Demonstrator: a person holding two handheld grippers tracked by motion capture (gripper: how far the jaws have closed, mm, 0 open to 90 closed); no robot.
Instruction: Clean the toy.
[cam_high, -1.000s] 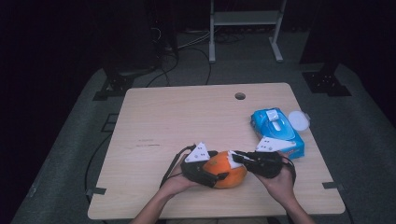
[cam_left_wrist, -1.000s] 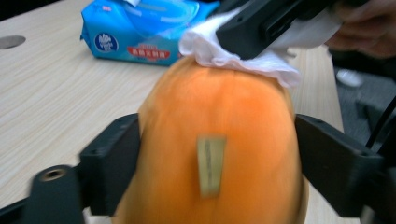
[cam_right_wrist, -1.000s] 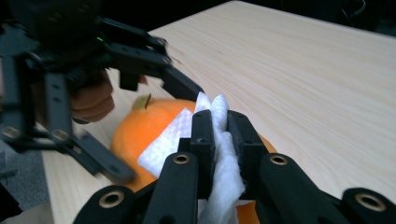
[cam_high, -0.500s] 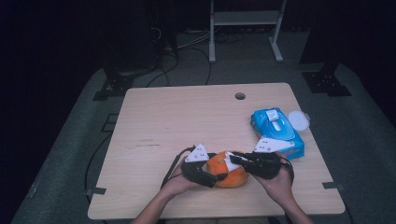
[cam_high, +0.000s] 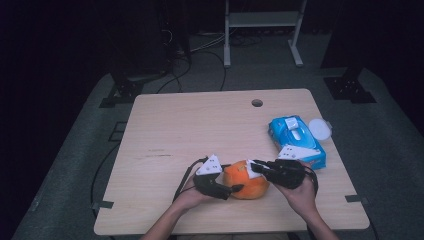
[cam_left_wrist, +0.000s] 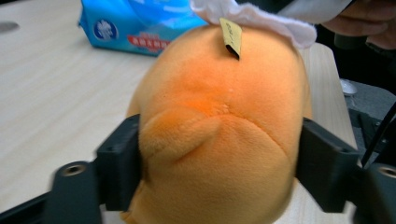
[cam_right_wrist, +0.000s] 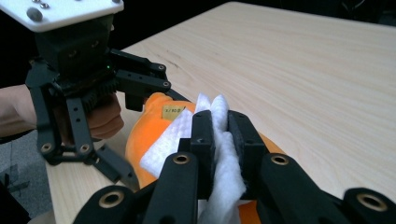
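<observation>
Left tongs (cam_left_wrist: 219, 154) clamped on either side of an orange plush toy (cam_left_wrist: 219, 130), jaws pressing into its soft flanks, likely to brace it in place for wiping. Right tongs (cam_right_wrist: 218, 133) pinched shut on a folded white wipe (cam_right_wrist: 219, 154), held down against the top of the toy beside a small yellow tag (cam_right_wrist: 172, 112); probably a cleaning stroke across the fabric. Toy resting on the wooden bench (cam_high: 200, 125) near its front edge, between the two hands, tongs meeting over it from left and right. Farther out on the right side of the bench, a blue pack of wet wipes (cam_high: 296, 140) lying flat, well apart from the toy, top flap apparently open; contents not visible from above, presumably more wipes like the one in use. Just beyond the pack, a small round white lid or disc (cam_high: 320, 129) at the bench edge. Near the far edge, a round cable hole (cam_high: 257, 103). Dark floor, cables and a white frame beyond.
</observation>
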